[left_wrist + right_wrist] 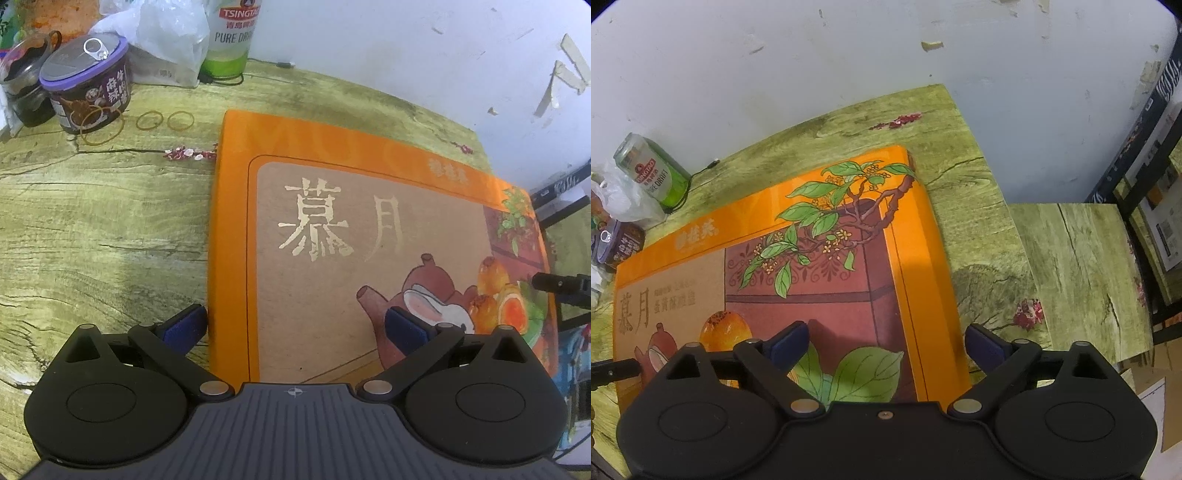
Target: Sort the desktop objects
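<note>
The green wood-print table [92, 229] carries a large flat orange gift box [369, 229], which lies near the wall and fills most of both views. Only the left wrist view shows the box's near left edge, the gold characters on its lid and, beyond it, three loose rubber bands [149, 120] beside a purple-lidded food tub [86, 94]. Only the right wrist view shows the box's right edge, its painted leafy branch, and a lower green surface [1082, 273] off the table's right end. A green beer can [652, 171] stands by the wall; the left view cuts off its top. A crumpled plastic bag [166, 40] next to it hides whatever is behind.

The left gripper [295, 325] points steeply down, jaws wide, straddling the box's left edge: one blue pad sits just outside that edge, the other over the lid. The right gripper [886, 341] tilts down likewise, jaws wide across the box's right edge, neither pad visibly pressing.
</note>
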Action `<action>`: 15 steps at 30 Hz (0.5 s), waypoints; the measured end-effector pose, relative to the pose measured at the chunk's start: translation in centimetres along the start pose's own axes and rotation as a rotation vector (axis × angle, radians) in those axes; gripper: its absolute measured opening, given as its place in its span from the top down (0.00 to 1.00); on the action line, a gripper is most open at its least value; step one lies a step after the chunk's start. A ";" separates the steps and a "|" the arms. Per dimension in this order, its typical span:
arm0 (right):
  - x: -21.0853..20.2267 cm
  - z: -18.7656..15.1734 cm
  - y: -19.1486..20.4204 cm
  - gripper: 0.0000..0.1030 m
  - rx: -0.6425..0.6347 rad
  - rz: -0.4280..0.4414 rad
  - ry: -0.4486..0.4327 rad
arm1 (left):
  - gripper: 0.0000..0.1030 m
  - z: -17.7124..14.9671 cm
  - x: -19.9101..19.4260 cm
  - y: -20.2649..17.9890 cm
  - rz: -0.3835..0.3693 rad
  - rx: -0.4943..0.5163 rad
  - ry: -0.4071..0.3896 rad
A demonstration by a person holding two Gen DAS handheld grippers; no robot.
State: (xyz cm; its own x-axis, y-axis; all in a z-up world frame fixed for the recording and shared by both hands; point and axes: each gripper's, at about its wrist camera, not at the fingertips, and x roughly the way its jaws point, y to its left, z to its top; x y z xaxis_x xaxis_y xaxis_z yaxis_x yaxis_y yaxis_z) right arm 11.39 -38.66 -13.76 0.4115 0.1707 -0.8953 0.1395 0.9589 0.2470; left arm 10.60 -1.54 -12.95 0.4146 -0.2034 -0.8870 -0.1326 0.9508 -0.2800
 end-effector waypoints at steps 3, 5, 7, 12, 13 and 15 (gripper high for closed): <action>-0.4 -0.3 -0.5 0.09 0.004 0.004 -0.009 | 0.00 -0.3 -0.1 0.2 -0.013 0.010 0.003; -0.8 -0.5 -0.9 0.09 0.008 0.015 -0.015 | 0.00 -0.7 -0.1 0.2 -0.018 0.016 0.007; -1.0 -0.9 -1.3 0.09 0.008 0.028 -0.014 | 0.00 -1.1 0.0 0.2 -0.020 0.022 0.012; -0.5 -1.6 -1.6 0.11 -0.001 0.041 0.009 | 0.00 -1.5 0.5 0.4 -0.020 0.011 0.010; -0.4 -1.6 -1.6 0.14 0.002 0.048 0.008 | 0.00 -1.5 0.5 0.5 -0.023 0.001 0.009; -0.3 -1.6 -1.5 0.17 0.006 0.053 0.008 | 0.00 -1.4 0.5 0.6 -0.027 -0.012 0.011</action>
State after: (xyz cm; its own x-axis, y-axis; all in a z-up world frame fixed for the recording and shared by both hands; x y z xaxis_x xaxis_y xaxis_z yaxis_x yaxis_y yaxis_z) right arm 9.59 -39.80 -14.52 0.4113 0.2230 -0.8838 0.1234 0.9470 0.2964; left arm 9.47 -1.43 -14.07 0.4082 -0.2317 -0.8830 -0.1321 0.9421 -0.3083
